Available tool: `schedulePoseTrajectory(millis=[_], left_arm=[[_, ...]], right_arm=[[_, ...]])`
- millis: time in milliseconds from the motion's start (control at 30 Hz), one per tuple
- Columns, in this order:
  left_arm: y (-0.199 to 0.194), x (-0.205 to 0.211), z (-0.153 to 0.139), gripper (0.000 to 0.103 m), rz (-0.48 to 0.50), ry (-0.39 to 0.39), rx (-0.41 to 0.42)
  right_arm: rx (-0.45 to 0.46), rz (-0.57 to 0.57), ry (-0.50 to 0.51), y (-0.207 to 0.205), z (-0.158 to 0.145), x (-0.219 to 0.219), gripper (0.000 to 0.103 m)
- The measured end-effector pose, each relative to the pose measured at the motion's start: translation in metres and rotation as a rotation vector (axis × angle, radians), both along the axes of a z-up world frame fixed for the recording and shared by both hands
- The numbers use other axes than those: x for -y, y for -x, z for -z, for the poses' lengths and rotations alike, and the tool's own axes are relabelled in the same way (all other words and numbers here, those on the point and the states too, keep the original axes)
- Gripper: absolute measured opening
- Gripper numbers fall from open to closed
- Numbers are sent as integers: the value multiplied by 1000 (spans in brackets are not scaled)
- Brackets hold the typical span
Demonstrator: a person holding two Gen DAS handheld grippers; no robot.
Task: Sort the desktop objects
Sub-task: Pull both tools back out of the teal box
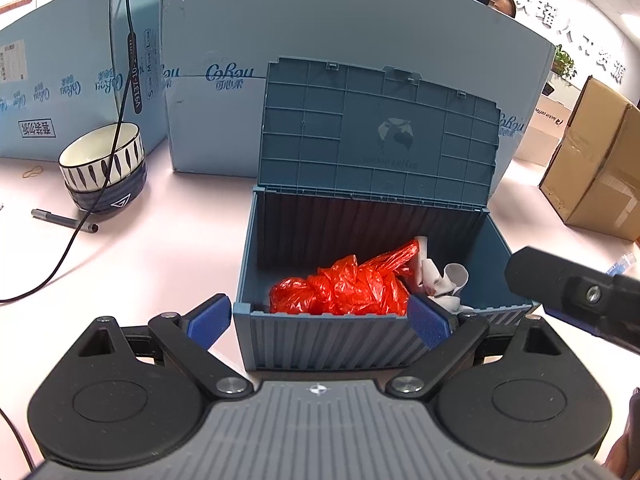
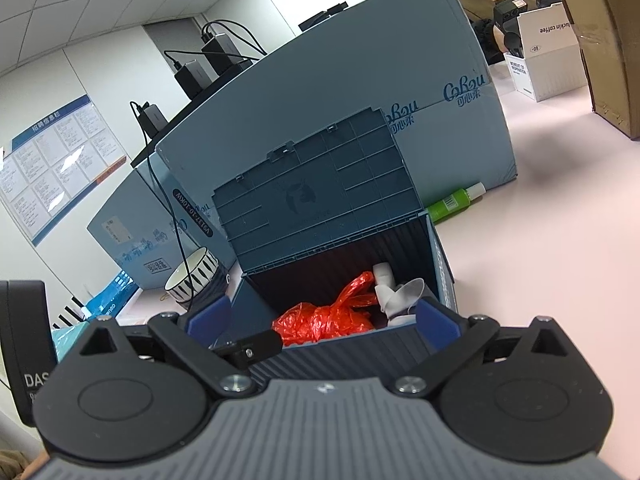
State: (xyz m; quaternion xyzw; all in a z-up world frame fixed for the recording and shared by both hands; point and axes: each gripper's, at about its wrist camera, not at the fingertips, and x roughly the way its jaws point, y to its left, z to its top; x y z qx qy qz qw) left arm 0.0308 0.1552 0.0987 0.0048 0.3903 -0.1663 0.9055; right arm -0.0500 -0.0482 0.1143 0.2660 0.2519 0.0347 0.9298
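Your left claw (image 1: 320, 322) is spread wide and holds nothing; its blue ribbed pads (image 1: 210, 320) sit either side of the near rim of the bin (image 1: 320, 340), which lies just ahead of it. Your right claw (image 2: 324, 322) is likewise spread and empty, straddling the same near wall from a slightly different angle, with one left-claw finger poking in at its lower left.

The bin is hard blue-grey plastic with ribbed, corrugated walls, and its lid (image 1: 376, 132) stands upright behind, showing a moulded grid of ribs. Inside, straight ahead of both claws, lies a crinkled, glossy red bag (image 1: 340, 288), knotted and bunched against the near wall. Touching it on the right is crumpled white paper (image 1: 444, 280), curled into soft rolls.

Left of your left claw, well apart from the bin, a glazed striped bowl (image 1: 102, 160) sits stacked in a darker one, with a thin black cable (image 1: 68, 248) draped over it and a slim grey pen (image 1: 64, 220) lying flat on the smooth pink bench (image 1: 160, 248). Tall pale-blue cartons (image 1: 320, 32) wall off the back. To the right stands a brown carton (image 1: 600, 168); a green bottle (image 2: 452, 202) lies on its side beyond the bin's right corner. Open bench lies between the bin and the bowl, and to the right of the bin.
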Motion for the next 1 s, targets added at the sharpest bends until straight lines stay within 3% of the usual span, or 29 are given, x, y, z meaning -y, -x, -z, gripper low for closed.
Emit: schedulePoseTrajectory(millis=[1000], left_arm=[[0, -11, 8, 94, -17, -2, -23]], right_arm=[[-36, -2, 0, -2, 11, -7, 103]])
